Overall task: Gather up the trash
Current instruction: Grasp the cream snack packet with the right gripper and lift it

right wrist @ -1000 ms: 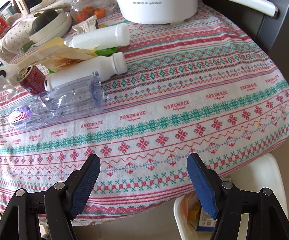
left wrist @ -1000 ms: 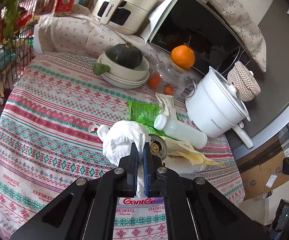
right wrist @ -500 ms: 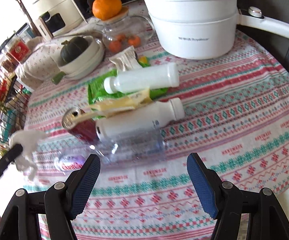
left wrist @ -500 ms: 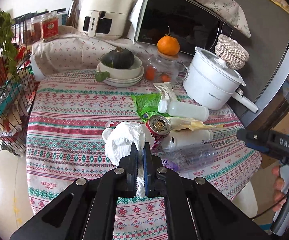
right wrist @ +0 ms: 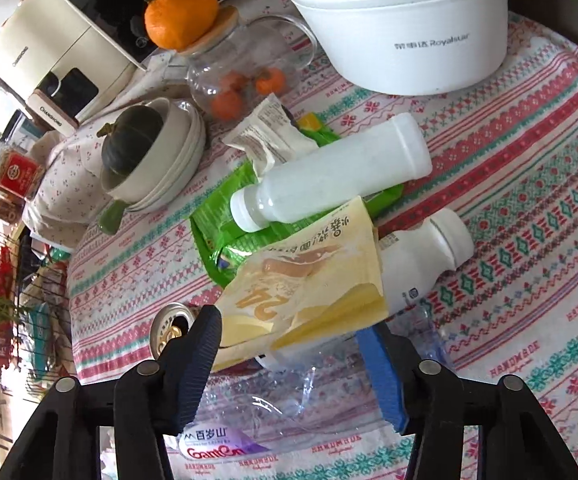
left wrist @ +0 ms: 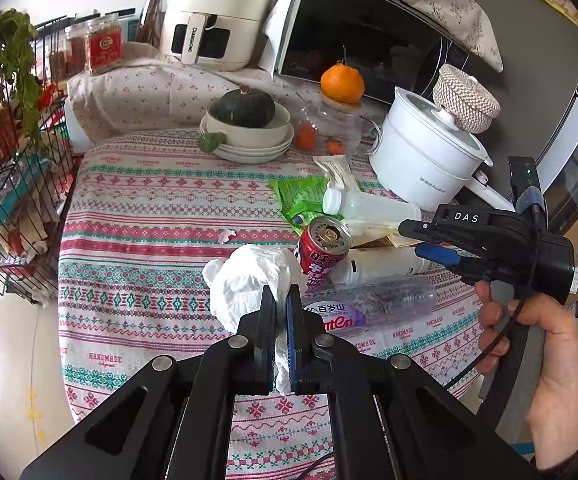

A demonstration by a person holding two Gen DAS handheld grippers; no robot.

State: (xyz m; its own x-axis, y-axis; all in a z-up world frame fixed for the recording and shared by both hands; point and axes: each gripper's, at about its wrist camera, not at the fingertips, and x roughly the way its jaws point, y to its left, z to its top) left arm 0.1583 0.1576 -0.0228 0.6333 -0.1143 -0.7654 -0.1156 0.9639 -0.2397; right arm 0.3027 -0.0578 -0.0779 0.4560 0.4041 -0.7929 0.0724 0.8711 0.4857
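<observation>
- Two grippers work the trash heap: the left gripper [left wrist: 281, 312] is clamped on a crumpled white tissue [left wrist: 249, 280]; the right gripper [right wrist: 293, 340], jaws just closing but still apart, straddles the yellow wrapper [right wrist: 309, 292].
- Best pinch the wrapper's near edge only, clear of the crushed clear bottle [right wrist: 289, 400] beneath.
- The wrapper lies mid-table, its long axis running away from the right gripper toward the white pot [right wrist: 409, 24].

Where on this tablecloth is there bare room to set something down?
Free: the wide left stretch of cloth between the wire rack and the can, below the bowls. Crowded: the right, with bottles, wrappers and pot.
</observation>
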